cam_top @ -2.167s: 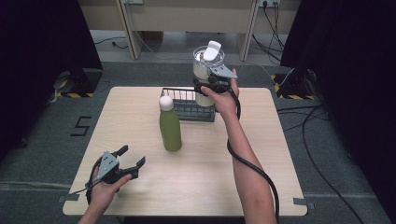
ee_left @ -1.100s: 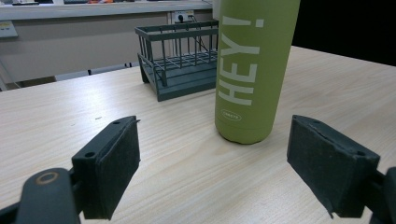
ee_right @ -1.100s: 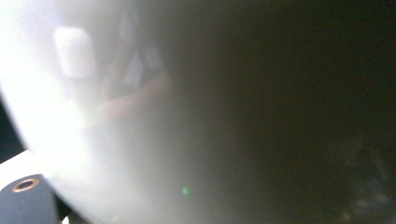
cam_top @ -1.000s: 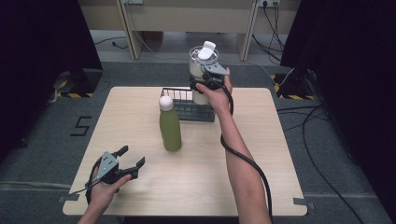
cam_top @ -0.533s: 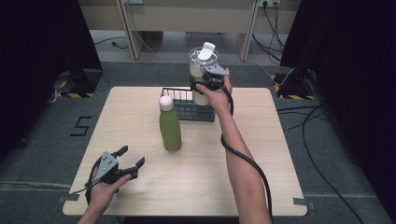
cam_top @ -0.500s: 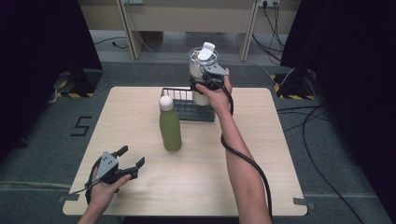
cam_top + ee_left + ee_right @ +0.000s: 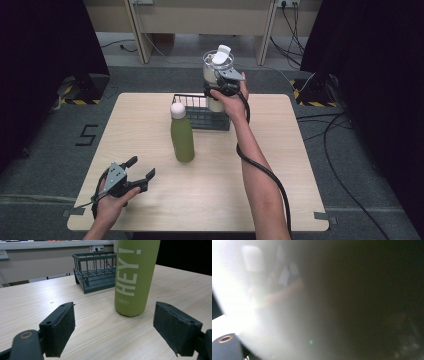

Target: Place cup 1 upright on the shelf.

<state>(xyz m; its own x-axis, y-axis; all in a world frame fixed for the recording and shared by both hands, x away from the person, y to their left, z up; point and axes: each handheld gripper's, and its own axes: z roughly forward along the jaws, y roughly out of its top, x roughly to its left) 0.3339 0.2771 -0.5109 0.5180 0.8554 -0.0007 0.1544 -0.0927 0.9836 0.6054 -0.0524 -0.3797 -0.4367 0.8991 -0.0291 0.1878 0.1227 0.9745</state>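
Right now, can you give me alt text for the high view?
The right gripper holds a pale bottle above the dark wire basket at the table's far edge. A green bottle stands mid-table; the left gripper rests open near the front-left corner.

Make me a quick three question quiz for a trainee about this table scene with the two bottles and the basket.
1. True or false: the green bottle lies on its side on the table.
2. Which gripper holds the pale bottle above the basket? A) the left gripper B) the right gripper
3. What word is printed down the green bottle, as read in the left gripper view?

Key:
1. False. It stands upright, in front of the basket.
2. B. The right gripper is clamped on the pale bottle, while the left gripper rests open near the front left of the table with nothing between its jaws.
3. HEY!
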